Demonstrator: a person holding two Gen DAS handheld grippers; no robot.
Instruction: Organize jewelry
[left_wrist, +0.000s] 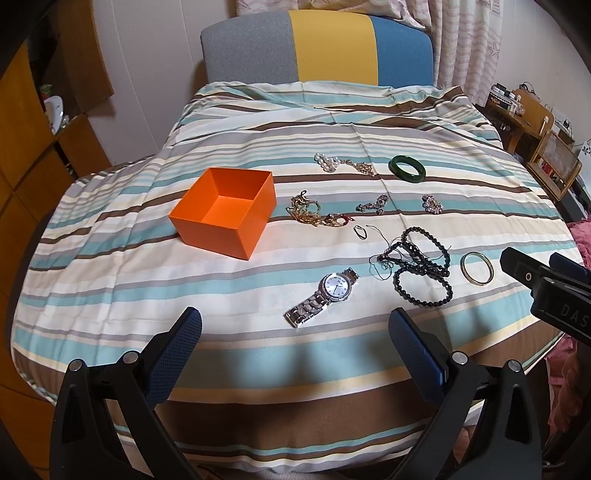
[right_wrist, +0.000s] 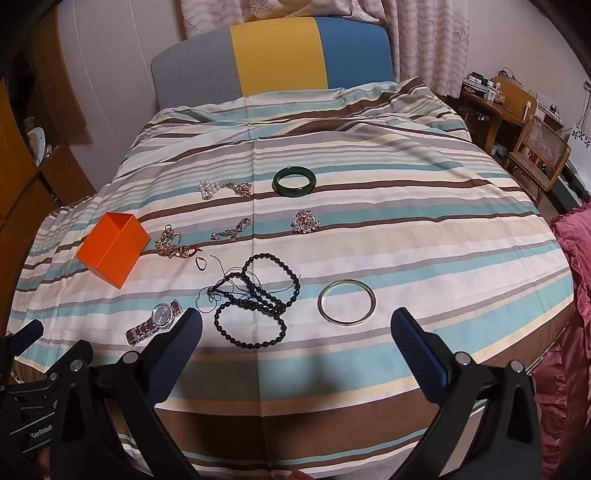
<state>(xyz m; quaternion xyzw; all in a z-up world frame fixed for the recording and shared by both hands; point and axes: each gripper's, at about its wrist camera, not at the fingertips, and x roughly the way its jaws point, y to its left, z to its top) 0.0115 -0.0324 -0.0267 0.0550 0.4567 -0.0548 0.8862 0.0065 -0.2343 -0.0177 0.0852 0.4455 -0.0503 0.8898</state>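
Observation:
An empty orange box (left_wrist: 225, 210) (right_wrist: 112, 248) sits on the striped bedspread, left of the jewelry. Spread to its right are a silver watch (left_wrist: 322, 297) (right_wrist: 155, 322), a black bead necklace (left_wrist: 421, 266) (right_wrist: 258, 299), a thin gold bangle (left_wrist: 477, 268) (right_wrist: 347, 302), a green bangle (left_wrist: 407, 168) (right_wrist: 294, 181), a gold chain (left_wrist: 314, 214) (right_wrist: 171, 245), a pearl piece (left_wrist: 327, 162) (right_wrist: 208, 189), a brooch (left_wrist: 432, 204) (right_wrist: 305, 221), a dark-stoned chain (left_wrist: 373, 205) (right_wrist: 231, 230) and a small ring (left_wrist: 360, 232) (right_wrist: 200, 263). My left gripper (left_wrist: 295, 336) hovers open just short of the watch. My right gripper (right_wrist: 295, 332) is open near the beads and gold bangle.
The striped bedspread (left_wrist: 110, 288) (right_wrist: 443, 258) covers a bed with a grey, yellow and blue headboard (left_wrist: 332, 48) behind. Wooden shelving (left_wrist: 33, 147) stands at left, a desk and cane chair (right_wrist: 532, 147) at right. Pink fabric (right_wrist: 569, 295) lies off the right edge.

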